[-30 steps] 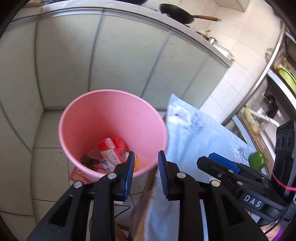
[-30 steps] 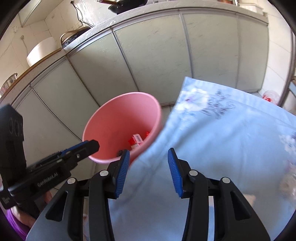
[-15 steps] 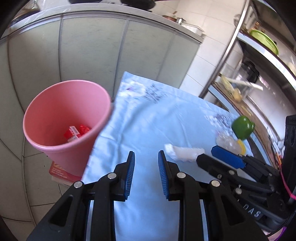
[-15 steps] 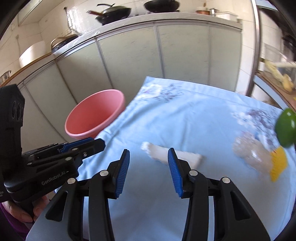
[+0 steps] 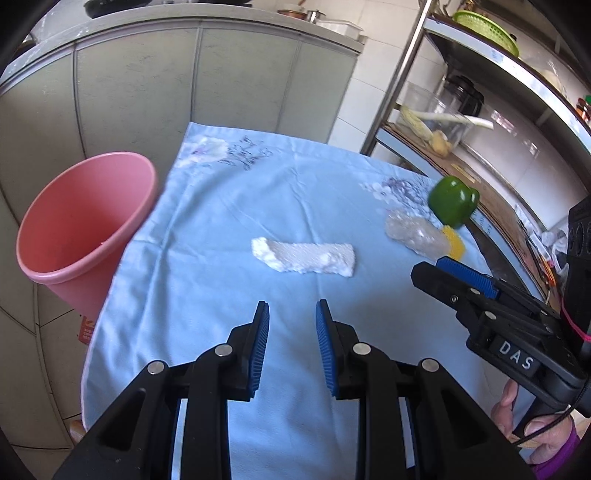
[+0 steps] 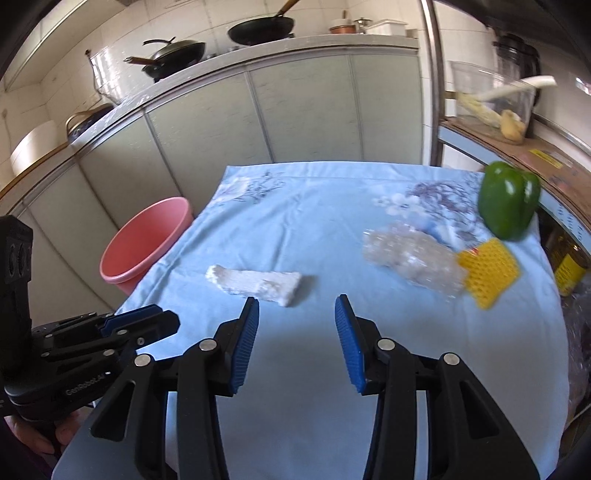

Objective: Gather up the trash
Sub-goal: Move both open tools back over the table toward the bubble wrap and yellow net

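A white foam strip (image 5: 304, 254) (image 6: 255, 282) lies mid-table on the blue cloth (image 5: 236, 206) (image 6: 314, 218). A crumpled clear plastic wrap (image 5: 413, 232) (image 6: 410, 258) and a yellow foam net (image 5: 453, 242) (image 6: 487, 271) lie at the right, beside a green pepper (image 5: 452, 201) (image 6: 508, 199). A pink bin (image 5: 85, 225) (image 6: 144, 243) stands off the table's left edge. My left gripper (image 5: 291, 345) is open and empty, just short of the foam strip. My right gripper (image 6: 297, 339) is open and empty, near the strip's right end.
Grey cabinets with pans on the counter (image 6: 255, 31) stand behind the table. A metal shelf rack (image 5: 476, 122) with a clear box and a jar stands at the right. A red packet (image 5: 86, 332) lies on the floor under the bin.
Both grippers swung from over the pink bin to the right, over the table. The foam strip, plastic wrap, net and pepper came into view. Both jaws stayed open.
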Demonstrator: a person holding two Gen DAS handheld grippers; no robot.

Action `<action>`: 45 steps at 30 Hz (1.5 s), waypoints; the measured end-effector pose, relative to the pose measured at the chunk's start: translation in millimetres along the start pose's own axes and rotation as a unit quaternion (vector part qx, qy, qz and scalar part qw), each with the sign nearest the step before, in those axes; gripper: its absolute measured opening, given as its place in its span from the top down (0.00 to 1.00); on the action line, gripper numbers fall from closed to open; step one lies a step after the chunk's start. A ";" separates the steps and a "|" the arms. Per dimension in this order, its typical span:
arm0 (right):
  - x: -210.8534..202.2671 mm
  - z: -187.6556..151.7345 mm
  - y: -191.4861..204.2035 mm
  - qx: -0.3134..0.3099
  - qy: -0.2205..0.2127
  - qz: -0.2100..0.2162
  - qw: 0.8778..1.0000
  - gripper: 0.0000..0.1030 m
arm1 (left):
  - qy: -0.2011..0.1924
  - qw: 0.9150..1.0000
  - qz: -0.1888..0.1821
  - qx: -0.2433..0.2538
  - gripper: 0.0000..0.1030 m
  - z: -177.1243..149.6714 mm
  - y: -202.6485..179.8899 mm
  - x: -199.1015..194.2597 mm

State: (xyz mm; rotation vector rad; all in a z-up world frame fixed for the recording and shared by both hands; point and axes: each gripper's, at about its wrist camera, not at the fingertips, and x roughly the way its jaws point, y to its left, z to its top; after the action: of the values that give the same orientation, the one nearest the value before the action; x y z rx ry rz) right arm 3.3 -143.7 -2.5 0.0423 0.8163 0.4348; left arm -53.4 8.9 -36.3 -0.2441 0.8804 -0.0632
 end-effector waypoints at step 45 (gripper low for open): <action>-17.6 -33.2 -131.7 0.171 -0.032 -0.066 0.983 0.57 | 0.103 0.990 -0.092 0.003 0.57 93.7 -102.7 138.5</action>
State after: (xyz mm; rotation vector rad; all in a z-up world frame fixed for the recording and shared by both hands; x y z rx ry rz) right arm 16.3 -274.9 -39.6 0.3174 0.8180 0.1631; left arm 111.6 -94.9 -59.3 -0.3162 1.0604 -0.2663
